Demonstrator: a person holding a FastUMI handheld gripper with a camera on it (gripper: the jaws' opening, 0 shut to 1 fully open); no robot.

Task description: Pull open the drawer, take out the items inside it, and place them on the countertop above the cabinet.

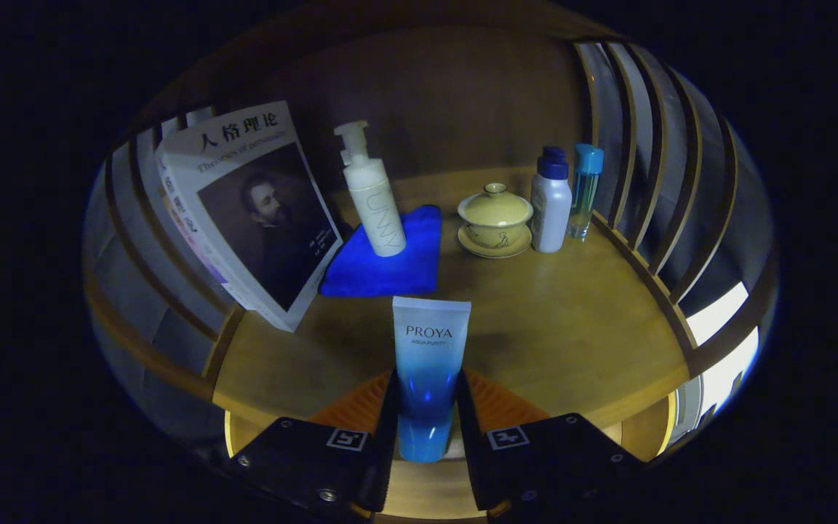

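A blue and white squeeze tube (428, 364) stands upright between my fingers, cap end down, and my gripper (426, 407) is shut on its lower part. The tube is held over the front edge of the wooden countertop (557, 335). Beyond the fingers, a white pump bottle (372, 195) stands on a folded blue cloth (390, 262). A lidded yellow cup on a saucer (495, 220) sits to the right of the cloth.
A book (252, 211) leans against the slatted left side of the cabinet. A white bottle with a blue cap (551, 204) and a clear bottle with a teal cap (583, 191) stand by the slatted right side. Bare wood lies ahead of the tube.
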